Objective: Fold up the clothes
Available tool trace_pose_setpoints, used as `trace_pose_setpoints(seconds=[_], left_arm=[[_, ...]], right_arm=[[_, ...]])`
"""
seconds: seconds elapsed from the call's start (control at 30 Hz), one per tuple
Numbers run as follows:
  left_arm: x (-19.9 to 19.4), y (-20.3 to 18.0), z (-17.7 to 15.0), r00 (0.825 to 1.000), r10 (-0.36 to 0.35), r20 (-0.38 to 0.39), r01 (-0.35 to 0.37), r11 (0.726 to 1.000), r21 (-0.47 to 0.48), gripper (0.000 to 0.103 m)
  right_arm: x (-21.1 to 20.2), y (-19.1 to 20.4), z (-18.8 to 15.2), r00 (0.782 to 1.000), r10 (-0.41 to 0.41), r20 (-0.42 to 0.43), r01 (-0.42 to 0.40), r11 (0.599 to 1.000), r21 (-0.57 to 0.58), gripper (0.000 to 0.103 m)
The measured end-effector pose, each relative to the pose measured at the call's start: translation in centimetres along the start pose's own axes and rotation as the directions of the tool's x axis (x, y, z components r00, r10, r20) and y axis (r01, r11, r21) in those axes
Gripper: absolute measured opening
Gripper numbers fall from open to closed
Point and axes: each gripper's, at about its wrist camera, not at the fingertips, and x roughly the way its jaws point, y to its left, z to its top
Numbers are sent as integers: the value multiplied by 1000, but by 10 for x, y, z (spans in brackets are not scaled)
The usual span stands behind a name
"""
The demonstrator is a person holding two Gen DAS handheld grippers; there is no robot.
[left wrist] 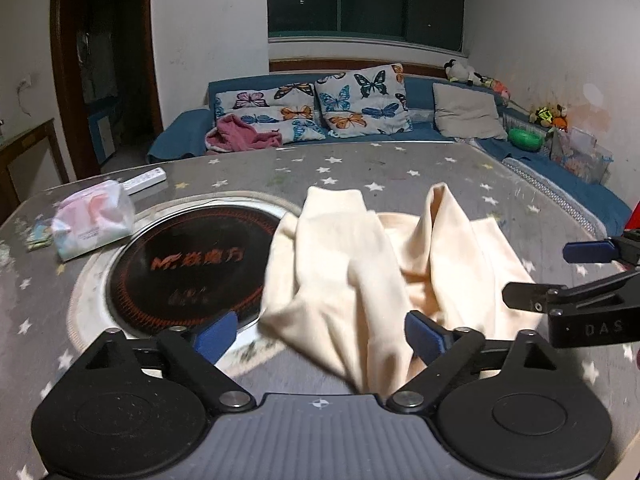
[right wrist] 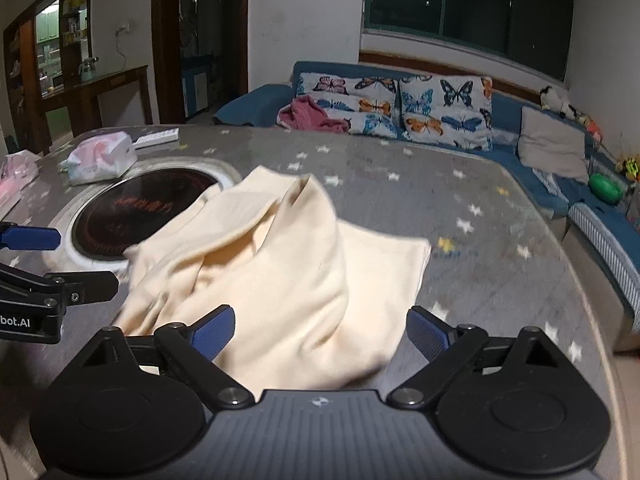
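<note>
A cream-coloured garment (left wrist: 372, 276) lies crumpled on the grey star-patterned table (left wrist: 400, 168), partly over a round black cooktop (left wrist: 192, 268). My left gripper (left wrist: 320, 334) is open, hovering just above the garment's near edge, with cloth between its blue pads but not clamped. My right gripper (right wrist: 320, 332) is also open over the garment (right wrist: 272, 268), near its front edge. The right gripper shows at the right edge of the left wrist view (left wrist: 560, 276), and the left gripper at the left edge of the right wrist view (right wrist: 60, 260).
A tissue pack (left wrist: 94, 222) and a white remote (left wrist: 144, 180) lie at the table's left. A pink packet (right wrist: 16, 172) sits at the far left edge. A blue sofa (left wrist: 420, 96) with butterfly cushions, a pink cloth and toys runs behind and right of the table.
</note>
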Motion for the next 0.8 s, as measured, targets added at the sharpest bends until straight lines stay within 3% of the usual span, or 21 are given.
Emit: trace_pose_setpoints(seconds=[0.27,0.5,0.67,0.8], left_arm=[[39,-4,22,997,-75,-31,75,997,14,81],[70,-10,31,990,-121,-67,123,992,26,68],[87,-11,33,986,-138,-96,142,989,33,61],[94,-11,34,985,-139,-100,143,989,34,61]], right_arm=[[38,-16,40,1000,25,7,-25,1000,-13,90],[77,-19,64,998,60,-15,-60,998,-19,78],[102,-22,69,994,95,-52,-95,995,-7,57],[108,-30,64,989,128,-74,-127,992,25,30]])
